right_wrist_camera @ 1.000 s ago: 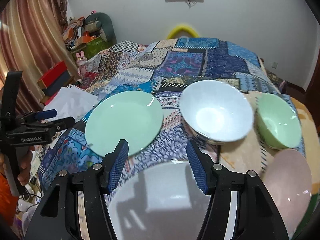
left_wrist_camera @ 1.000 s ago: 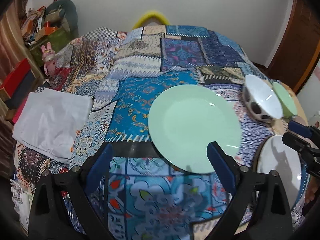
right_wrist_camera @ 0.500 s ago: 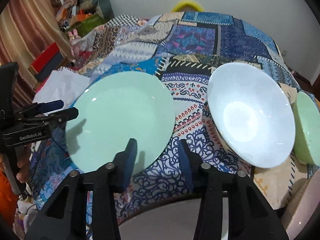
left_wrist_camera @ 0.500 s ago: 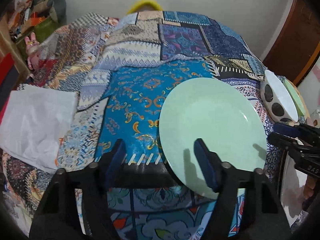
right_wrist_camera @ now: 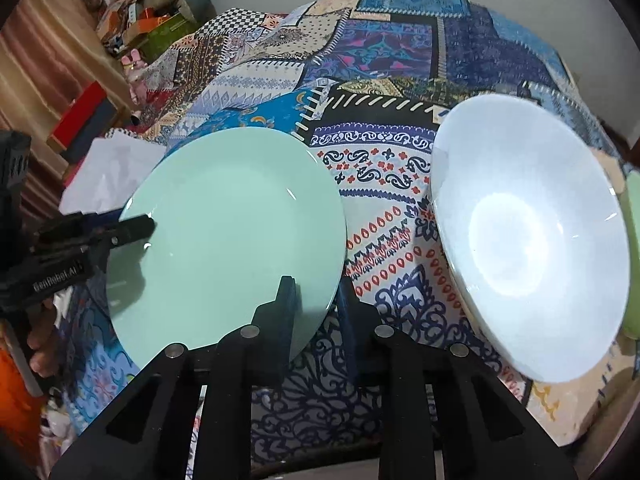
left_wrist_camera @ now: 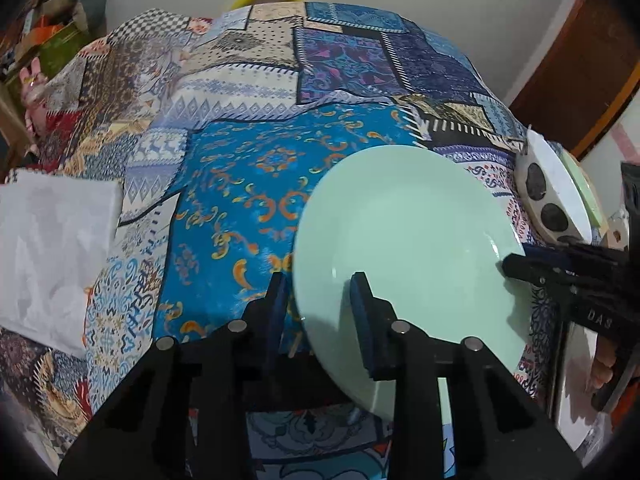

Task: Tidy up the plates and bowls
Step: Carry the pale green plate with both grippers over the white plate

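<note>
Green plate (left_wrist_camera: 408, 256) sat gripped at opposite rims by the left hand-held gripper (left_wrist_camera: 320, 300) and right hand-held gripper (right_wrist_camera: 316, 300), jaws just closing. Pad contact under each rim was hidden. White bowl (right_wrist_camera: 528, 236) lay beside it.

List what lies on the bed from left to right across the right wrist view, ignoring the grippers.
White cloth → mint green plate → white bowl → green bowl, only its edge showing at the frame's right border.

Both wrist views close over green plate (left_wrist_camera: 404, 248)

Plate (right_wrist_camera: 236, 232) on the quilt (right_wrist_camera: 384, 208), bowl (right_wrist_camera: 528, 240) just right (second bowl (right_wrist_camera: 634, 256) beyond).
</note>
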The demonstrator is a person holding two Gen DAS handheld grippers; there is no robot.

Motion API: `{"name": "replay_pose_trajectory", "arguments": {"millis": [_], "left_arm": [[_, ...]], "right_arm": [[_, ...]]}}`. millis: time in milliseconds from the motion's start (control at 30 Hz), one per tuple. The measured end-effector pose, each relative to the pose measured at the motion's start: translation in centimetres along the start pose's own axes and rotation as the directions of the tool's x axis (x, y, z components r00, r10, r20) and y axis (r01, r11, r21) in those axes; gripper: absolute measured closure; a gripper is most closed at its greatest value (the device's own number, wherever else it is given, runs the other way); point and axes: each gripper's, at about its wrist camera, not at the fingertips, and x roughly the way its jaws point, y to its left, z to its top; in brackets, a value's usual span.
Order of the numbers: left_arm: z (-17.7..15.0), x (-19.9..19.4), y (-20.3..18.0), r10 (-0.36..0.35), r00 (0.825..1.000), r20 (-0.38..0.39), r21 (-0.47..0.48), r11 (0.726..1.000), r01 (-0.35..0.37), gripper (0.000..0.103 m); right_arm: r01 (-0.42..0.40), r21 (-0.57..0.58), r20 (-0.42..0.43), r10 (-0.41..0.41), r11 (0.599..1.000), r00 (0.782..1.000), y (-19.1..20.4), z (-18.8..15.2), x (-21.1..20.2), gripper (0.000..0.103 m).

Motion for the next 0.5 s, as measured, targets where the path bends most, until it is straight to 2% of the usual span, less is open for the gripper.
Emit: {"name": "replay_pose_trajectory", "arguments": {"millis": [100, 500], "left_arm": [[-0.1, -0.1, -0.5, 0.022, 1.0, 0.007, 0.006, 1.0, -0.022, 0.073], [-1.7, -1.5, -0.3, -0.004, 1.0, -0.023, -0.019, 1.0, 0.004, 0.074]], "right_arm": [[-0.007, 0.004, -0.002, 0.007, 1.0, 1.0, 0.0, -0.1, 0.0, 0.084], [-0.019, -0.015, 0.032, 0.019, 1.0, 0.999, 0.6, -0.7, -1.1, 0.086]]}}
